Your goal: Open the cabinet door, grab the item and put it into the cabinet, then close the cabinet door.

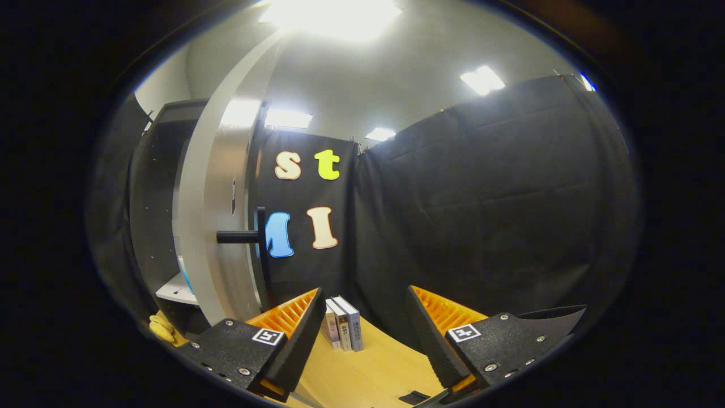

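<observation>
Gripper [362, 334] fingers apart (ribbed pads), upright books [343, 324] ahead, glossy cabinet door [218, 226] ajar.

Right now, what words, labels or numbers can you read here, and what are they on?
Books, standing beyond the open jaws: spine text too small and blurred to read.
Gripper: a square black-and-white marker on each finger, no words.
Cabinet door, open: small dark mark, unreadable.

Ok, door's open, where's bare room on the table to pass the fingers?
Bare tabletop runs between the open fingers, from the gripper up to the books standing just ahead. It is tight beside the books, where the open cabinet door and its handle stand. A yellow item lies below the cabinet.
</observation>
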Demonstrator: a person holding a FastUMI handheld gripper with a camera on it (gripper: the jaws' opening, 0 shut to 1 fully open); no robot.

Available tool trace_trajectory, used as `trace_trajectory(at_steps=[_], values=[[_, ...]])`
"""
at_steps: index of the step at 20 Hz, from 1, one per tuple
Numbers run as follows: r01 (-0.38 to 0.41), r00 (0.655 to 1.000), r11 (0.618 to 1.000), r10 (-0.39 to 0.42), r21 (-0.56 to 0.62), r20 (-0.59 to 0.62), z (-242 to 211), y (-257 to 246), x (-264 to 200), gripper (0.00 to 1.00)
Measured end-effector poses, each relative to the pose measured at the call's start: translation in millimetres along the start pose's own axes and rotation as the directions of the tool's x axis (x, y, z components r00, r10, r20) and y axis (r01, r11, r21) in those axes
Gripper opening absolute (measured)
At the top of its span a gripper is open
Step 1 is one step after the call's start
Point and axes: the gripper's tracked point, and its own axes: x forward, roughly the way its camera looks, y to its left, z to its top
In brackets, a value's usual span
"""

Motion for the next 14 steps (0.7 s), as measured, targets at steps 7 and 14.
trace_trajectory(at_steps=[7,14], values=[[-0.071,0.997,0.997,0.071,0.0,0.002,0,40,-26,0.89],[-0.182,0.983,0.983,0.182,0.009,-0.002,-1,96,-49,0.89]])
